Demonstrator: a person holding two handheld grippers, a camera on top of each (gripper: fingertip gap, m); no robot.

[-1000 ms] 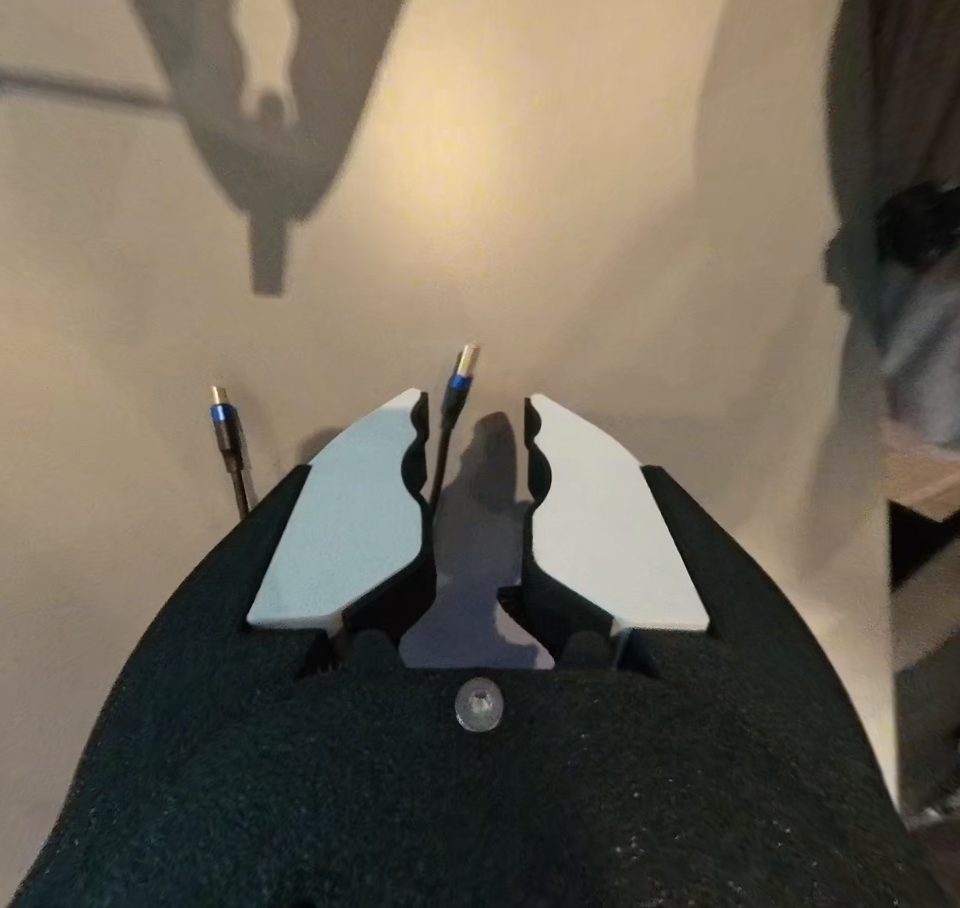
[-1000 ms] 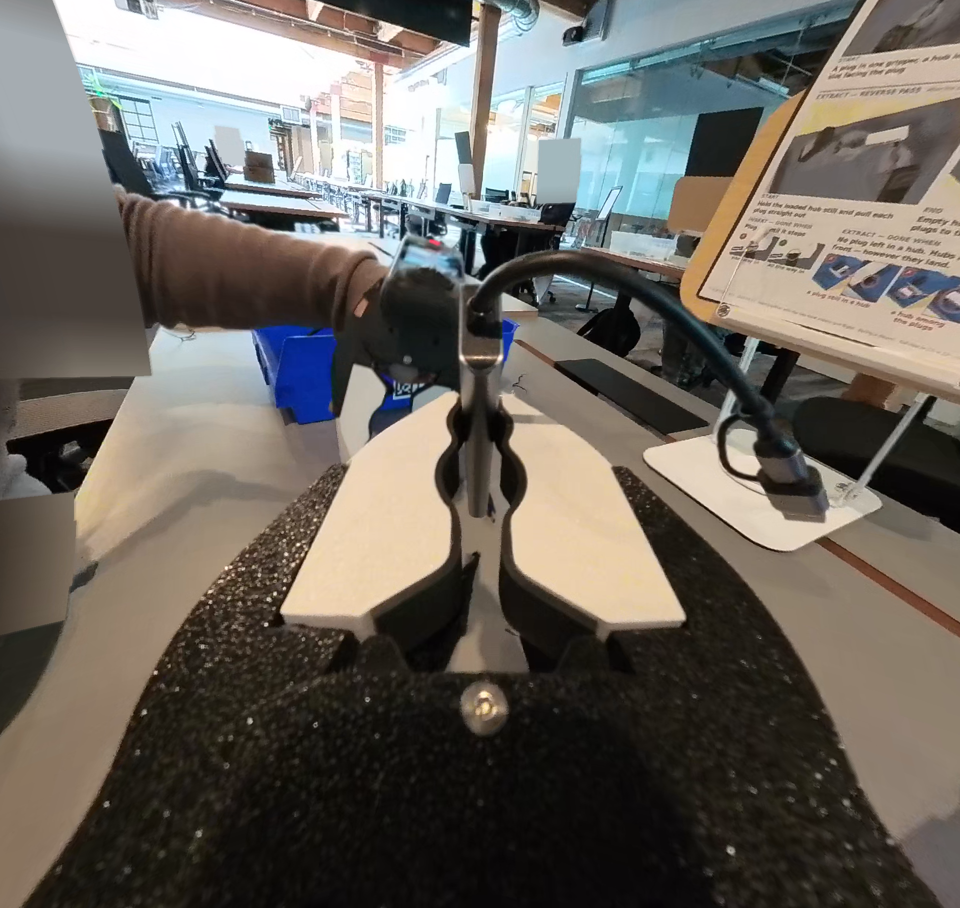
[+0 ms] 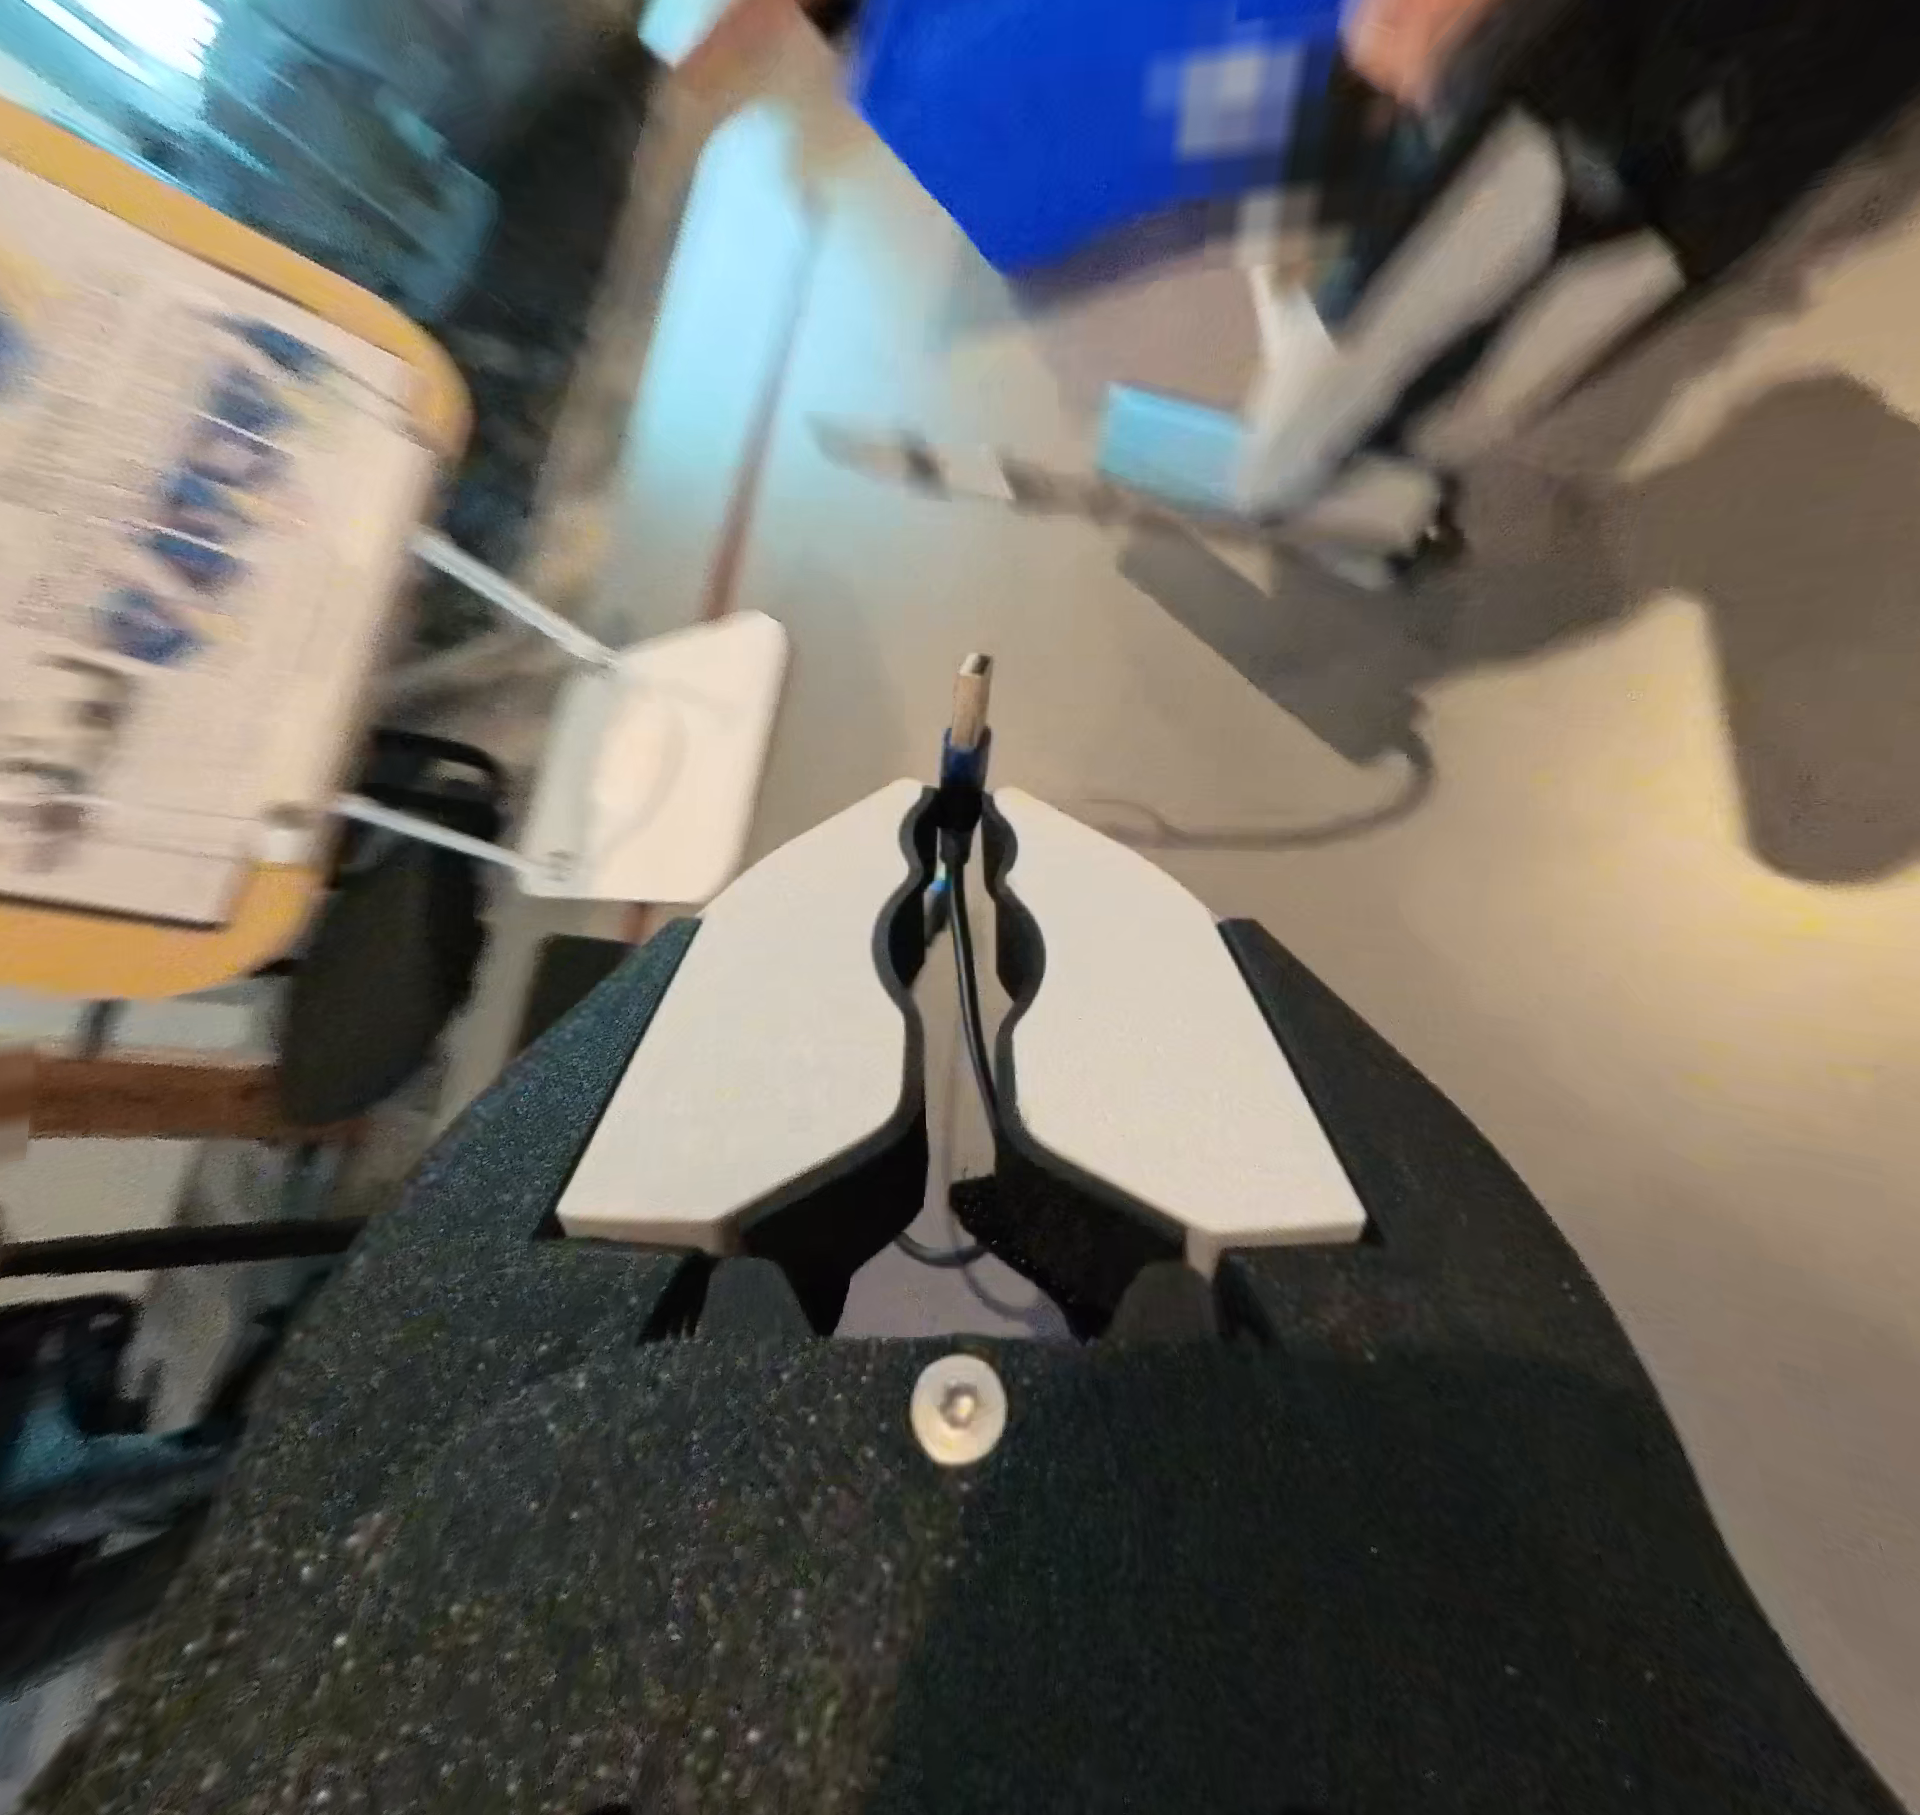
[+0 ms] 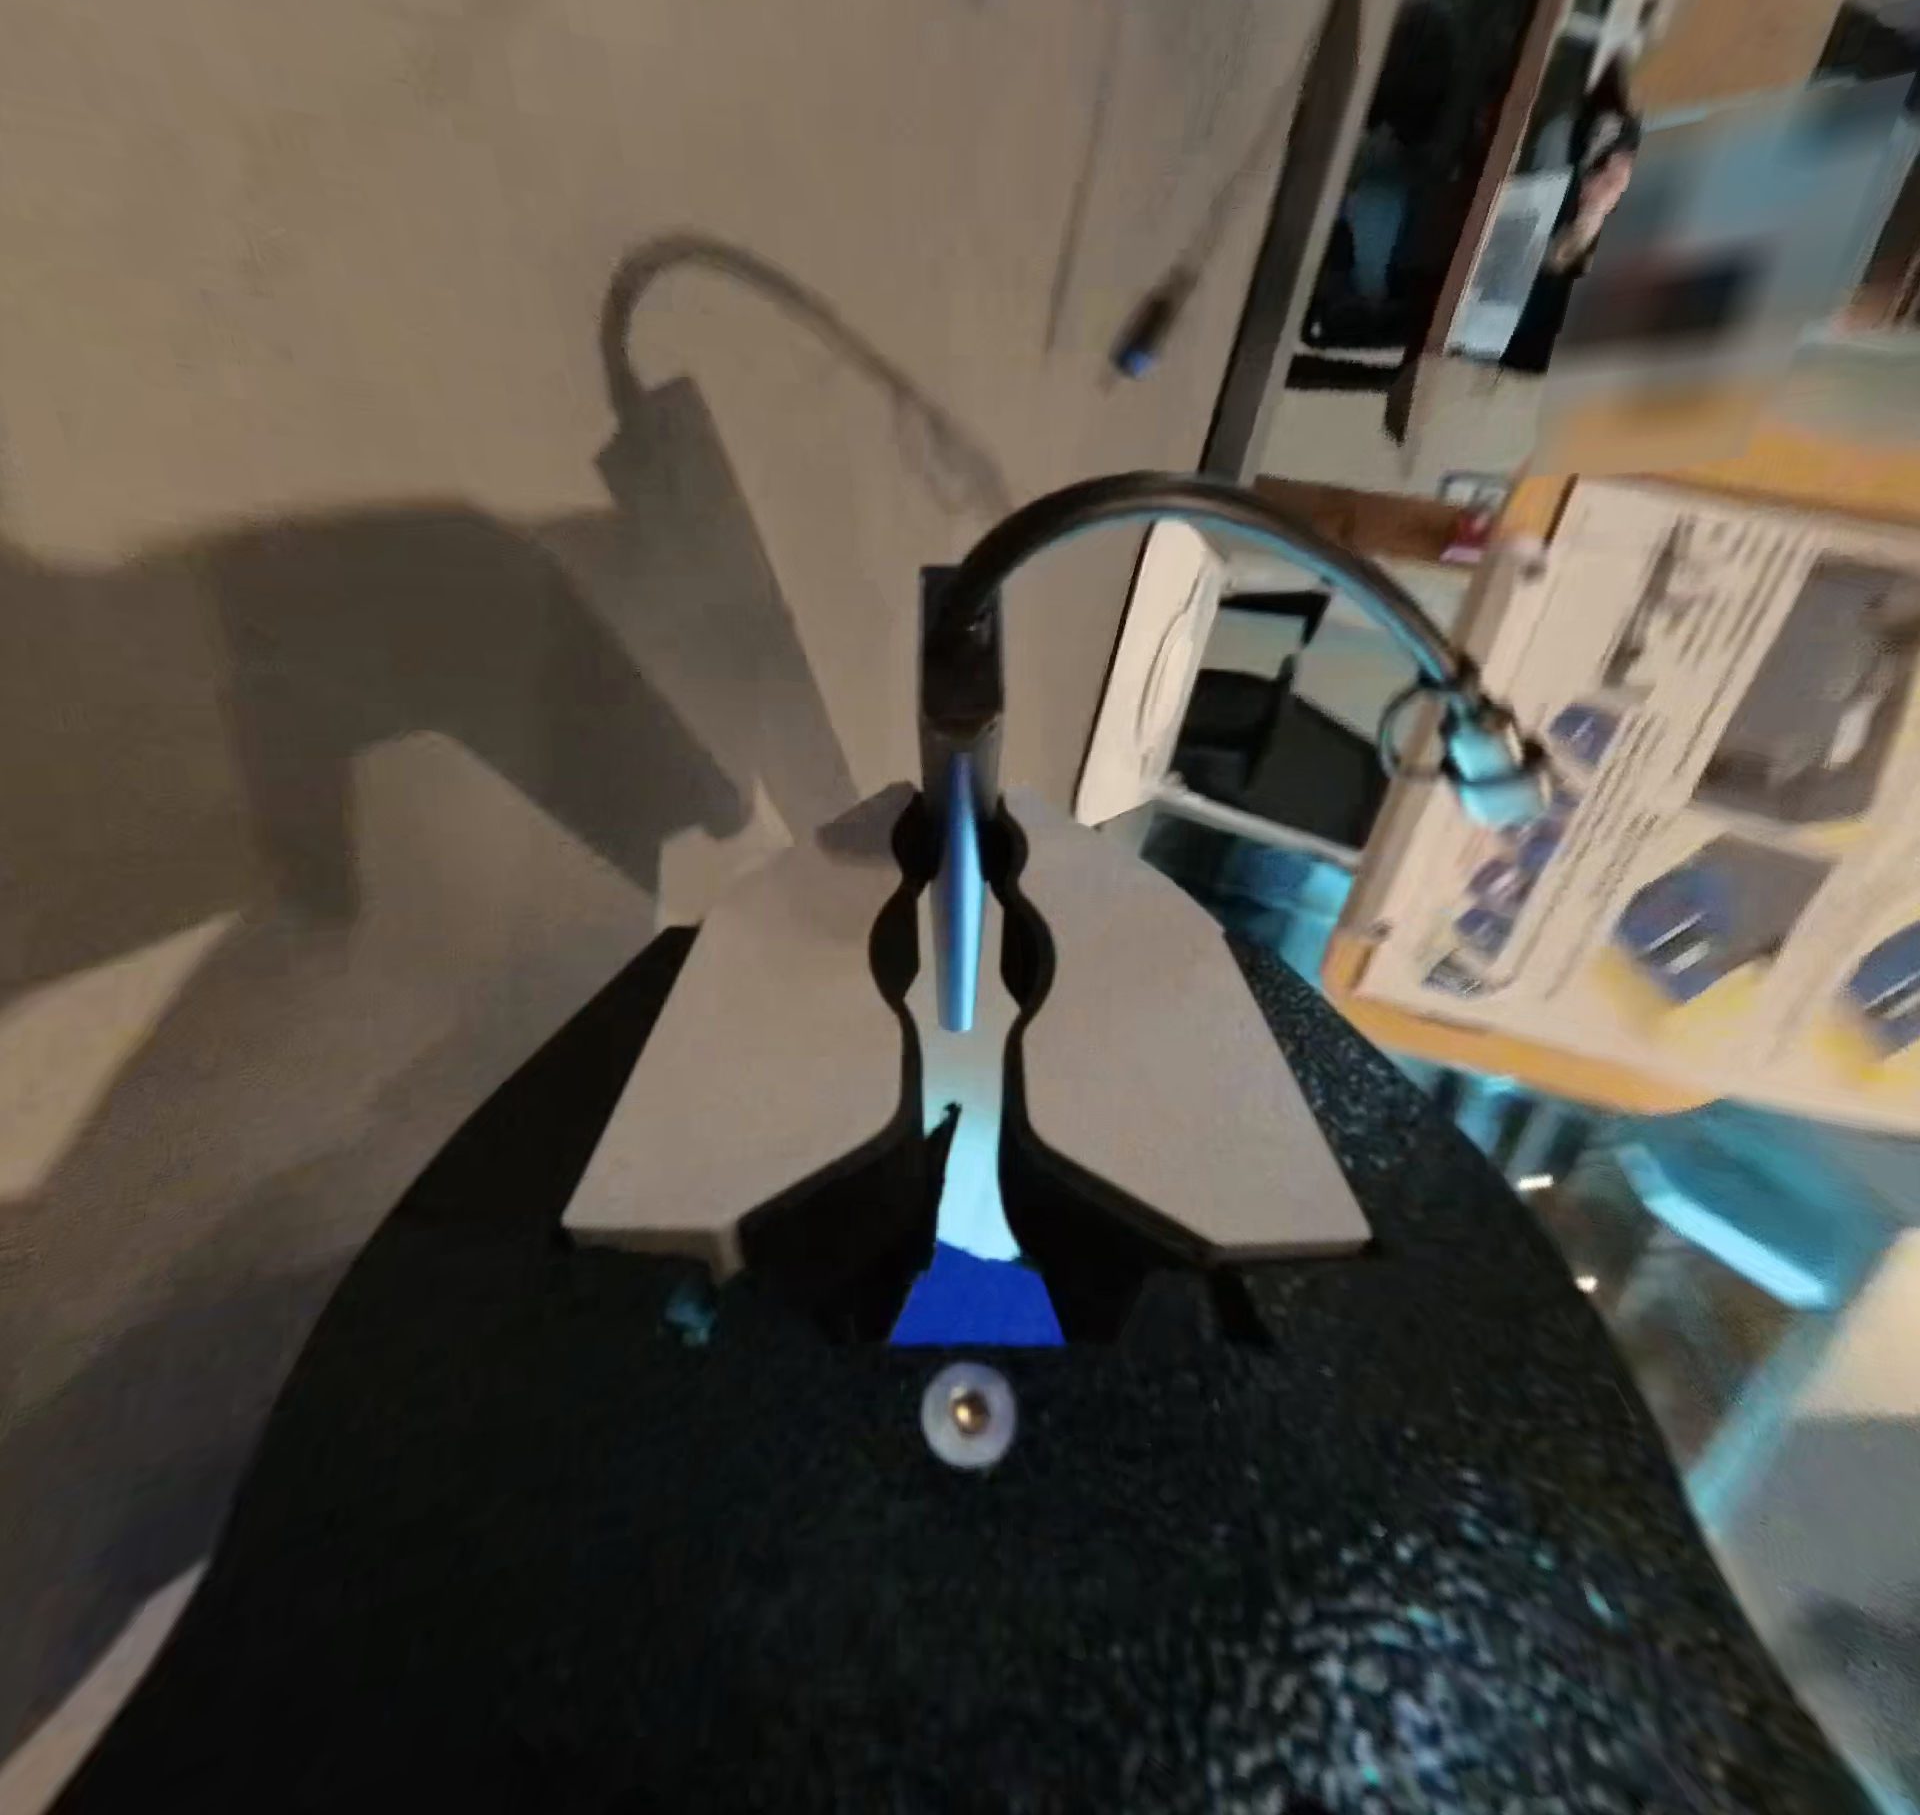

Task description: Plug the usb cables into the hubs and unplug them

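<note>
Two things have changed for us since a second ago, and the table (image 3: 1558, 1090) shows the larger one: both wrist views are now smeared with motion and aimed elsewhere, our left looking across the tabletop toward the instruction board (image 3: 208, 539) on its clear stand and the blue bin (image 3: 1091, 72), where before it looked straight down at bare surface. Our right view has swung the other way, from the open room down to the table, with the board now at its right edge. Next in size, the hub (image 4: 961, 726) sits edge-on between the fingers of our right gripper (image 4: 958, 820), which are pressed together on it as before, its short black tail cable (image 4: 1226, 539) arching to the right and ending in a dangling plug. Smallest, the usb plug (image 3: 971, 716) with its blue collar: a second ago it lay loose between the spread fingers of our left gripper (image 3: 961, 809), and now those fingers pinch its collar so the metal tip points forward past them, clear of the table. We judge the pickup done and both pieces in hand; what remains is to bring tip and port into line, which neither view yet shows
</note>
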